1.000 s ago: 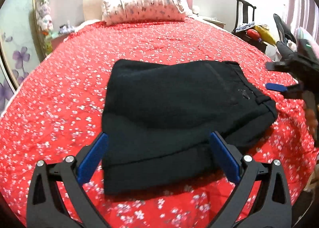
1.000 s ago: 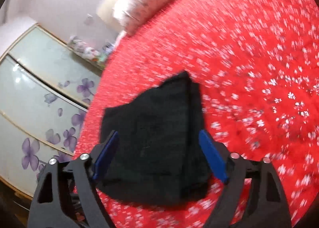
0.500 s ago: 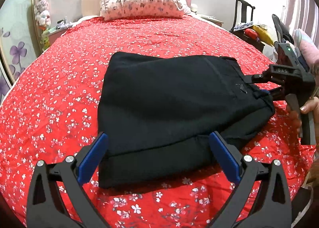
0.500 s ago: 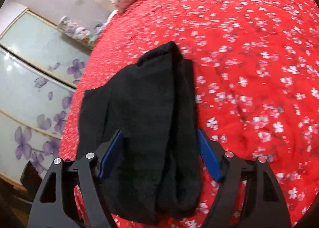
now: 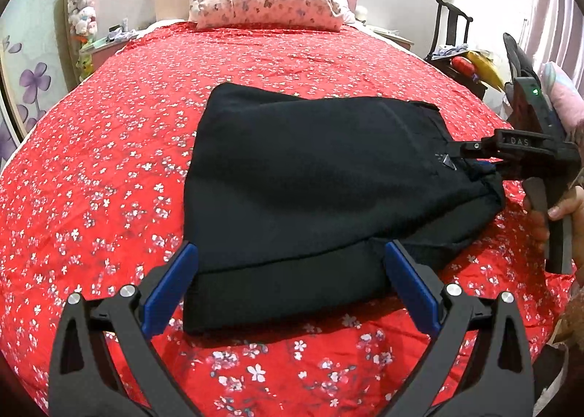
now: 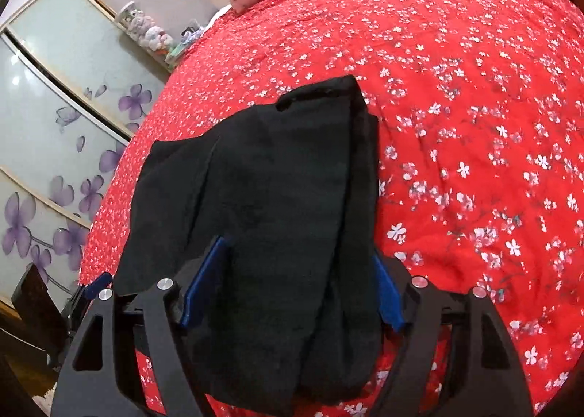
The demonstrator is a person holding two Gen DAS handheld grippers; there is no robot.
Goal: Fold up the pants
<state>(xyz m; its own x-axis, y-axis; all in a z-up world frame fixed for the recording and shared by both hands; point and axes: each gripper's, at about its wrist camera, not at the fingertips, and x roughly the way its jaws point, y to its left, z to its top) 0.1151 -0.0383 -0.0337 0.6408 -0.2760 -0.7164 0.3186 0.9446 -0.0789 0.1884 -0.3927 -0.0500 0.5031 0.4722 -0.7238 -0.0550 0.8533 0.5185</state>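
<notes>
As the pants run 9-to-3 on the bed, your right gripper is nearer, jaws spread astride the 3 o'clock end. Left gripper jaws released, at 6, not gripping.

The folded black pants lie on the red flowered bed cover. The left claw hangs at the near edge of the pants, its blue pads wide apart. At the right end of the pants is the right claw, with a hand on its handle. Beyond the pants rests a pillow.
</notes>
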